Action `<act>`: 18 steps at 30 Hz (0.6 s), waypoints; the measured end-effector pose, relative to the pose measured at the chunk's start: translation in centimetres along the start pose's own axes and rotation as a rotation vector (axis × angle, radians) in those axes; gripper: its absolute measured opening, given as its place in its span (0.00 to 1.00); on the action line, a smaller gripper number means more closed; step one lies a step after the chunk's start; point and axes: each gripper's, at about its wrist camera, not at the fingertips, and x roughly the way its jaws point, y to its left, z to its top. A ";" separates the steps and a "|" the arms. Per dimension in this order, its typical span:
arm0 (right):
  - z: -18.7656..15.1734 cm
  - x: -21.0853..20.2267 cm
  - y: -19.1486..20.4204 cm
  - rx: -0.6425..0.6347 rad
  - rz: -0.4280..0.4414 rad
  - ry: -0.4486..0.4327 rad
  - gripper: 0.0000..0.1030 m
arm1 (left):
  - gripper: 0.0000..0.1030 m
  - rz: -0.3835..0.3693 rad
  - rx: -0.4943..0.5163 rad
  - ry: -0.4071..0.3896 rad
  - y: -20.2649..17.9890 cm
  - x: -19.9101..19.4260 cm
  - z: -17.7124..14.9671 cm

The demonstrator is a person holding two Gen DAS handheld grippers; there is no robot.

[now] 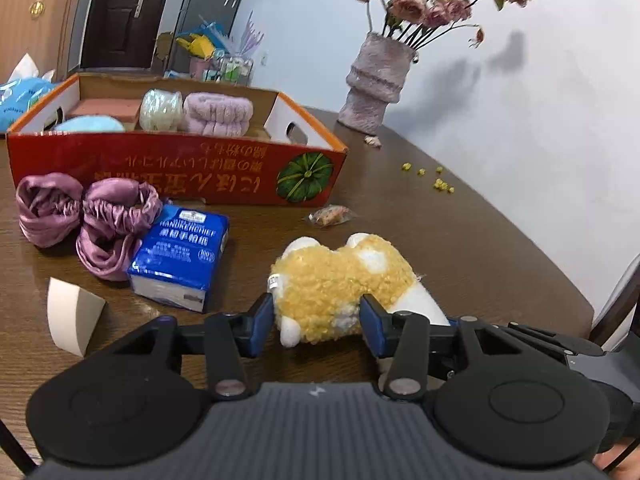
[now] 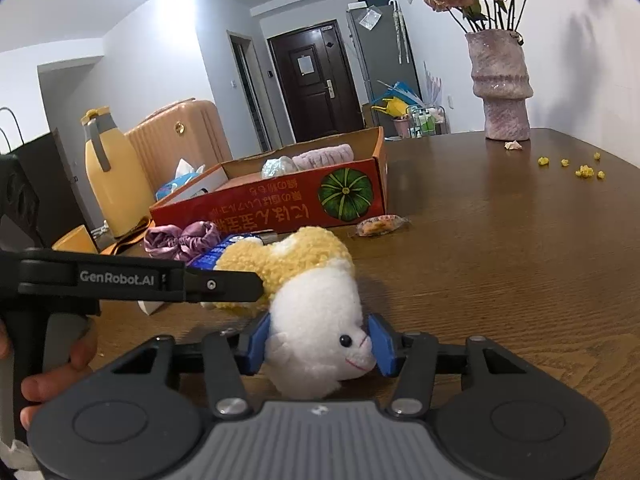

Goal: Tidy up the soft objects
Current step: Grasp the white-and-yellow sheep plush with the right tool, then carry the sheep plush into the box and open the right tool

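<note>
on the brown counter [image 1: 460, 240], close to the near edge, the plush toy [image 1: 344, 280] lies on its side. left gripper [image 1: 316, 320] has its blue fingers [image 1: 262, 318] clamped on the curly yellow body, right gripper [image 2: 318, 340] is squeezing the white head. red box [image 1: 180, 168] with the rolled towels [image 1: 218, 114] sits behind it, well apart.

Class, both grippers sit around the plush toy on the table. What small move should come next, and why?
Probably a short joint lift. The left gripper clamps the plush toy at its yellow body, the right gripper pinches its white head, and it lies on the table. Raising it first should clear the wall of the red box that already holds soft items.
</note>
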 end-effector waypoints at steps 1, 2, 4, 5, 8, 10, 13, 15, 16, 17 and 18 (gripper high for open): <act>0.1 -0.4 0.3 -0.011 -0.002 -0.011 0.50 | 0.46 -0.007 0.001 -0.008 0.0 -0.4 0.1; 0.2 -0.8 0.5 -0.019 -0.002 -0.023 0.50 | 0.46 -0.014 0.000 -0.016 -0.1 -0.8 0.2; 0.8 -1.7 1.0 -0.021 0.004 -0.045 0.50 | 0.46 -0.023 -0.001 -0.037 -0.2 -1.7 0.8; 1.3 -1.9 1.2 -0.024 0.008 -0.055 0.49 | 0.46 -0.026 0.003 -0.049 -0.2 -2.1 1.3; 4.0 -1.7 2.2 -0.060 0.009 -0.090 0.49 | 0.46 -0.030 0.007 -0.092 0.3 -2.7 3.8; 6.3 -0.5 2.5 -0.082 0.008 -0.106 0.49 | 0.46 -0.015 0.015 -0.100 0.8 -2.4 6.5; 10.5 3.0 2.2 -0.065 0.007 -0.096 0.49 | 0.46 0.001 0.043 -0.090 2.1 -0.3 11.0; 13.0 5.8 1.7 -0.046 -0.006 -0.078 0.49 | 0.46 -0.010 0.039 -0.065 3.7 2.2 14.0; 14.0 7.1 1.5 -0.038 -0.016 -0.068 0.49 | 0.46 -0.022 0.026 -0.048 4.7 3.6 15.3; 15.2 8.9 1.3 -0.045 -0.038 -0.051 0.49 | 0.46 -0.035 0.007 -0.025 5.9 5.5 16.7; 15.9 10.3 1.1 -0.044 -0.051 -0.040 0.49 | 0.46 -0.040 -0.023 -0.004 7.0 7.0 17.8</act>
